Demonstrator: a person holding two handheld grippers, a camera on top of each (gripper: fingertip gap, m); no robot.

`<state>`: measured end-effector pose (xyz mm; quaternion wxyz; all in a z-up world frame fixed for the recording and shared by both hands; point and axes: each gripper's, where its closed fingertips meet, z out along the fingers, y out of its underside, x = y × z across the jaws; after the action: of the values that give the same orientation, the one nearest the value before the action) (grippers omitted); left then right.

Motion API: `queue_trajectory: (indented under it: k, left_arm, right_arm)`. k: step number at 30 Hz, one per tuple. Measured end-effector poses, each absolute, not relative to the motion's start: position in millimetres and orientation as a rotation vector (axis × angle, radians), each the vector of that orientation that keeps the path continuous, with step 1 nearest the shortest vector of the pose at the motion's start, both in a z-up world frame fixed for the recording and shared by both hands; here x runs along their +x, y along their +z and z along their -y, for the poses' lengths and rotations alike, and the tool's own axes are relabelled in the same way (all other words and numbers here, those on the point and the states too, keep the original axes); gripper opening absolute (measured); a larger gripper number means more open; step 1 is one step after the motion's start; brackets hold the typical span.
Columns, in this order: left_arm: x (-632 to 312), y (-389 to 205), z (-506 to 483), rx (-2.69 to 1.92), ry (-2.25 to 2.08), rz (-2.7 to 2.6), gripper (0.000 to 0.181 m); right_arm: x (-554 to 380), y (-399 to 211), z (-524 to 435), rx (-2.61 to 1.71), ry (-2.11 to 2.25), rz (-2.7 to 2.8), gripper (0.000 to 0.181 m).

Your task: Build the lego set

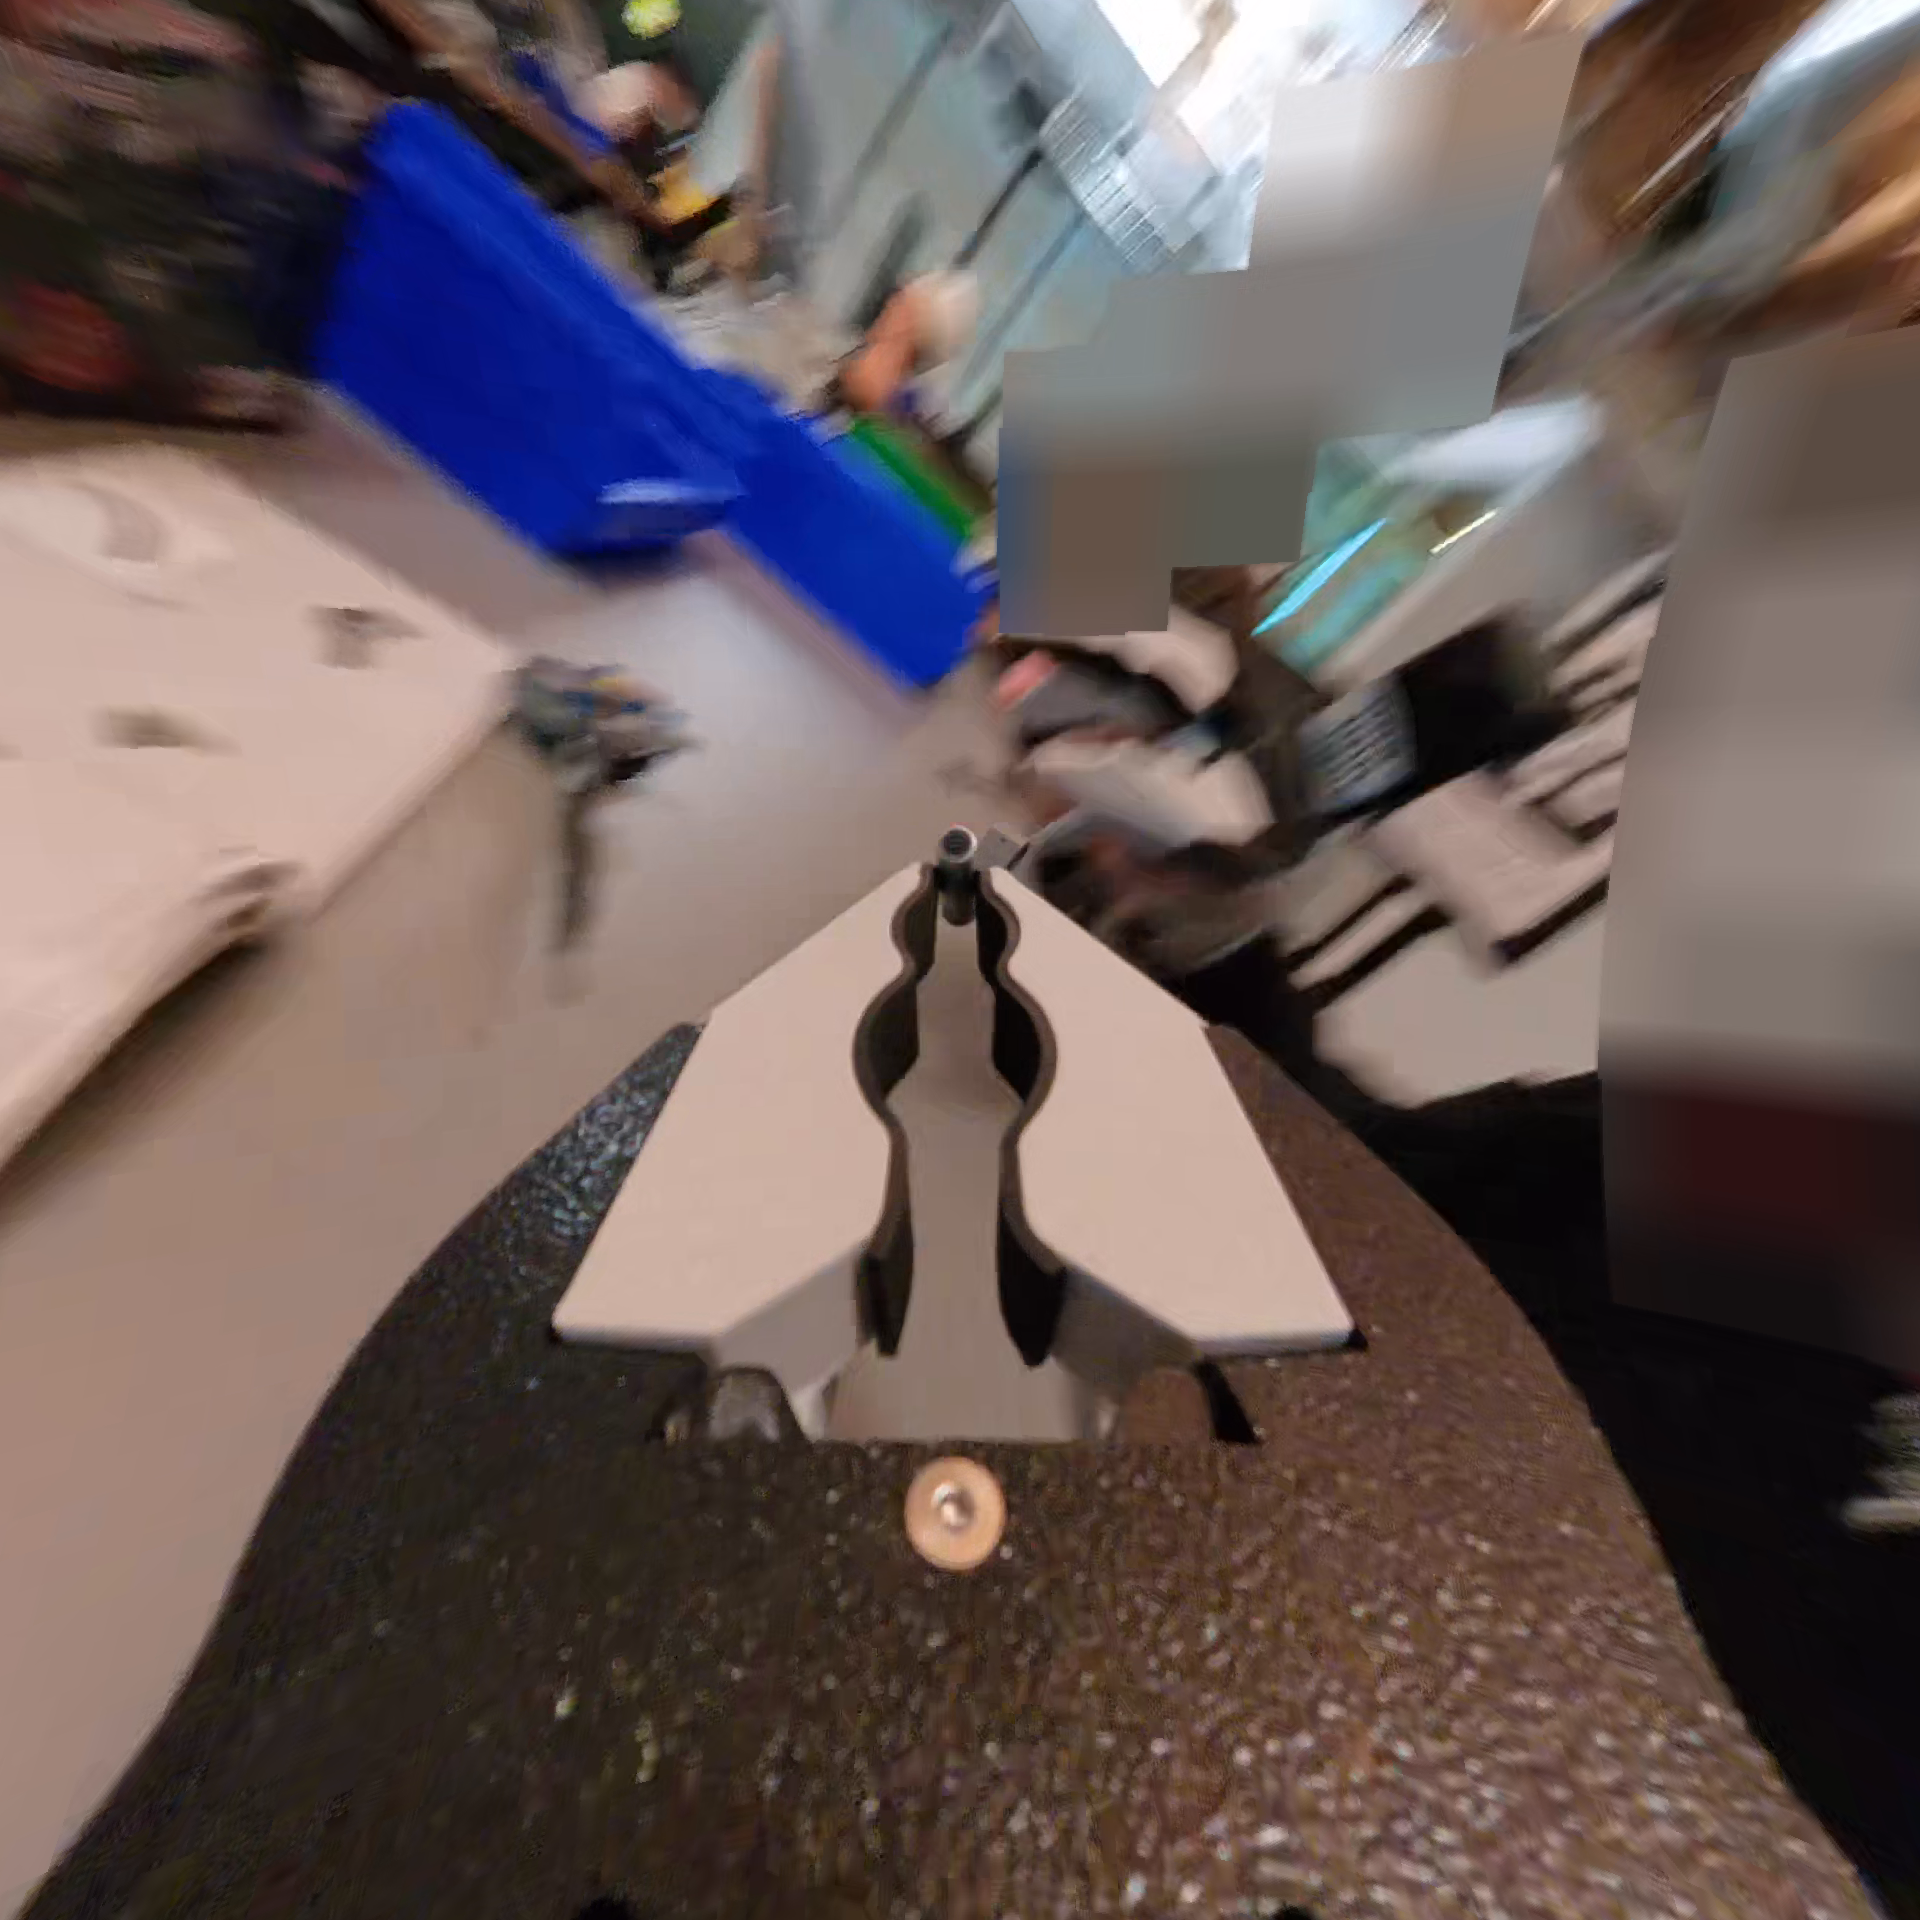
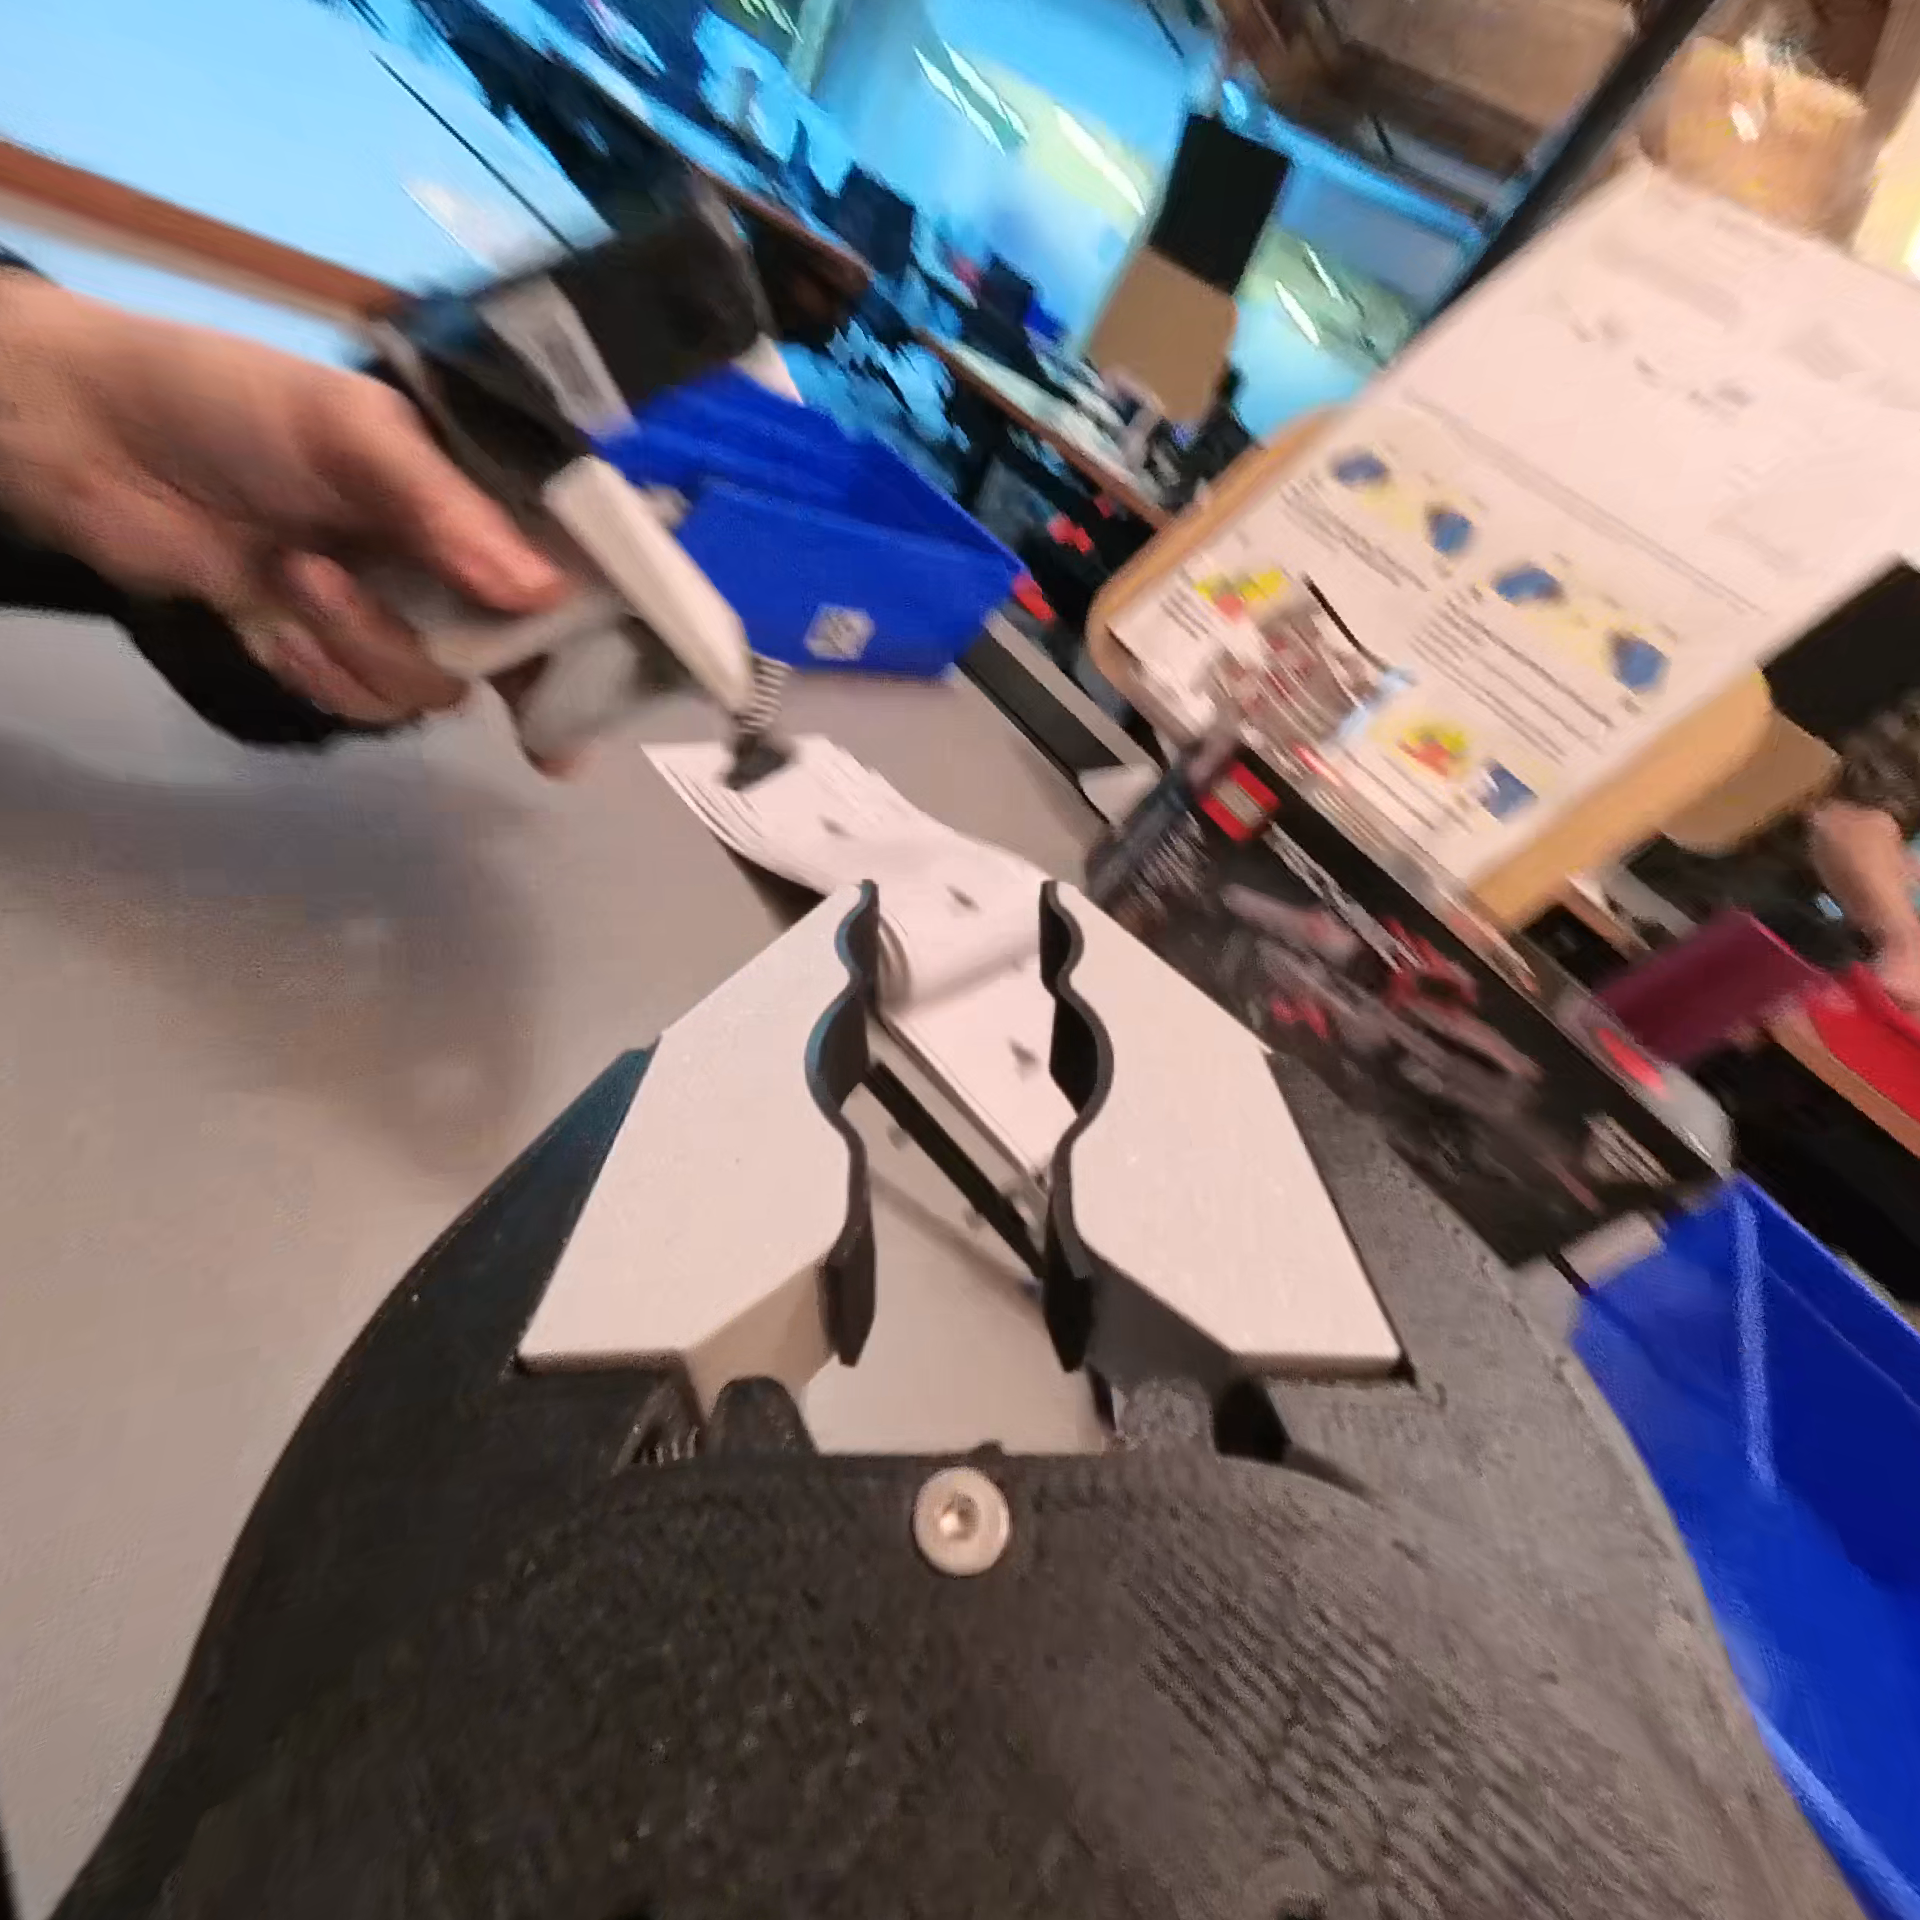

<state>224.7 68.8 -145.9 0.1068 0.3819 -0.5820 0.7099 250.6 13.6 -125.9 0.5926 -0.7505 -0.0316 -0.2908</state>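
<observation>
Both views are motion-blurred. My left gripper (image 1: 957, 878) is shut on a small dark pin (image 1: 956, 857) pinched at its fingertips, held above the grey table (image 1: 312, 1195). A partly built dark Lego assembly (image 1: 587, 722) lies on the table ahead and to the left. In the right wrist view a hand holds the left gripper (image 2: 750, 753) at upper left, with the dark pin at its tip. My right gripper (image 2: 956, 904) is open and empty, above the white instruction booklet (image 2: 831, 810). A dark Lego piece (image 2: 1148, 831) stands beyond its right finger.
Blue bins stand at the back (image 1: 540, 353), (image 2: 831, 561) and at near right (image 2: 1766, 1455). A black Lego box (image 2: 1455, 1049) lies right. A printed sheet on a board (image 2: 1507, 499) leans above it. The booklet shows at left (image 1: 156, 727). Another person's hand is at the right edge (image 2: 1870, 883). Some 8 cm of space lies between my two pairs of fingers.
</observation>
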Motion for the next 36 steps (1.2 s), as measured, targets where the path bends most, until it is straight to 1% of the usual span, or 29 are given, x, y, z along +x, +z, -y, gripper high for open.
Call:
queue_trajectory:
  k: [2,4,6,8,12,17,19,21,27,28,29,32,36]
  left_arm:
    - [235,-188,-88,1.264,1.943,2.180,0.005]
    - [241,-218,-105,1.302,1.722,2.556,0.005]
    - [247,-233,-114,1.275,1.556,2.767,0.005]
    - [252,-244,-116,1.221,1.410,2.887,0.005]
    - [262,-260,-109,1.084,1.271,2.982,0.005]
    - [261,-273,-104,1.033,1.247,2.875,0.007]
    - [259,-276,-103,1.024,1.266,2.856,0.014]
    - [257,-280,-101,0.985,1.282,2.858,0.016]
    - [259,-280,-99,0.975,1.324,2.840,0.015]
    - [259,-280,-99,0.950,1.324,2.863,0.010]
    - [258,-279,-99,0.905,1.335,2.898,0.005]
    - [252,-272,-95,0.620,1.380,3.086,0.005]
    - [245,-272,-93,0.278,1.323,3.345,0.010]
  right_arm:
    - [269,-139,7,-1.825,-0.710,-0.012,0.031]
    - [280,-152,21,-1.859,-0.699,-0.075,0.032]
    - [279,-166,22,-1.891,-0.624,-0.081,0.031]
    - [258,-184,9,-1.948,-0.470,0.013,0.030]
    - [242,-208,-19,-1.998,-0.349,0.065,0.028]
    - [252,-245,-39,-2.136,-0.327,0.047,0.027]
    - [255,-250,-48,-2.173,-0.324,0.071,0.027]
    - [256,-253,-56,-2.182,-0.293,0.088,0.027]
    - [250,-248,-65,-2.111,-0.184,0.083,0.026]
    - [251,-250,-64,-2.118,-0.186,0.073,0.026]
    - [252,-251,-63,-2.128,-0.190,0.060,0.026]
    - [252,-253,-62,-2.135,-0.188,0.035,0.026]
    - [254,-254,-60,-2.128,-0.201,0.023,0.026]
